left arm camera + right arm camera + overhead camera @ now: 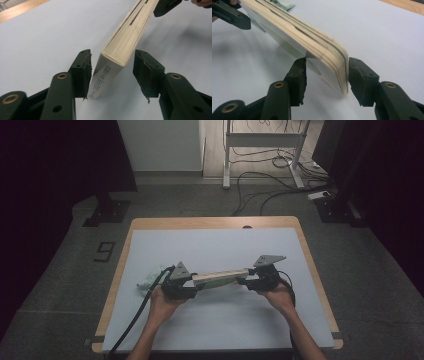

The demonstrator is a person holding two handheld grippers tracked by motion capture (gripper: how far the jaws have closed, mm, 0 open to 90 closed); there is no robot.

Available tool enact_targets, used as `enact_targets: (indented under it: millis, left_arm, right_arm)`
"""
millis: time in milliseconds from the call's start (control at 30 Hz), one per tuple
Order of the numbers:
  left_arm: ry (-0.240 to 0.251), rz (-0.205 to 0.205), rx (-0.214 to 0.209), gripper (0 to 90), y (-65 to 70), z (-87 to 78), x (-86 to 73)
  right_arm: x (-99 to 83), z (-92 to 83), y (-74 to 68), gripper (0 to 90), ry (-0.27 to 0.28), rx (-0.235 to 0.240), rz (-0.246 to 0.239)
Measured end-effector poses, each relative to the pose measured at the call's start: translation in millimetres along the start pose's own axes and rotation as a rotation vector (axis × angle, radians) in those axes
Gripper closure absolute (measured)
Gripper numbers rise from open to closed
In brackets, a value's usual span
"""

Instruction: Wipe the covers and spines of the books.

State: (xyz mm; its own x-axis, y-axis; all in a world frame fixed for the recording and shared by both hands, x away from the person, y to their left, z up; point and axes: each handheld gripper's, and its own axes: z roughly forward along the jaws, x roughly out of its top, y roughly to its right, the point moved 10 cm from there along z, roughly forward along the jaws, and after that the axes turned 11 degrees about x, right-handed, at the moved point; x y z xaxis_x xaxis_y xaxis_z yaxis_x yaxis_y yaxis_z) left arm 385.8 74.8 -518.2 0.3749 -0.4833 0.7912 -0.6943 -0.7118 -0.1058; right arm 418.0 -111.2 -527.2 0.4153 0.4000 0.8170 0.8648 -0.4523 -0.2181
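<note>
Book (117, 60), spine print unreadable

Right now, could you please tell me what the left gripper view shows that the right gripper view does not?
Left gripper view: the print on the book's spine, and a clear gap between the book and the finger on the picture's right. Right gripper view: a green cloth behind the book, and fingers close against the book's sides. Both: the book, the white mat and a strip of wooden table.
</note>
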Motion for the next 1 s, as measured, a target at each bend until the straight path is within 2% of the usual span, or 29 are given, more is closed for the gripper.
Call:
enact_targets:
  millis: [167, 400, 633, 767, 900, 1000]
  left_arm:
    - [-0.002, -0.012, -0.007, 45.2, 4.1, -4.1, -2.3]
    - [-0.011, -0.045, -0.033, 40.2, 12.2, -9.6, -8.7]
    - [-0.035, -0.066, -0.029, 27.5, 20.1, -10.1, -18.6]
    - [-0.049, -0.086, -0.024, 20.0, 23.7, -10.3, -24.9]
    - [-0.071, -0.102, -0.035, 16.0, 28.1, -10.4, -32.6]
    - [-0.085, -0.096, -0.037, 15.5, 32.7, -11.0, -38.8]
  right_arm:
    - [-2.2, -4.2, -5.0, 44.4, -0.022, 0.007, -0.012]
    - [-11.5, -6.9, -10.6, 38.4, -0.046, 0.017, 0.002]
    - [-22.9, -9.3, -16.2, 30.9, -0.074, 0.003, 0.035]
    - [-28.9, -10.8, -20.6, 28.9, -0.087, -0.014, 0.033]
    - [-34.8, -12.5, -26.6, 27.0, -0.093, -0.007, 0.039]
    - [-41.0, -14.6, -30.5, 25.7, -0.099, 0.002, 0.044]
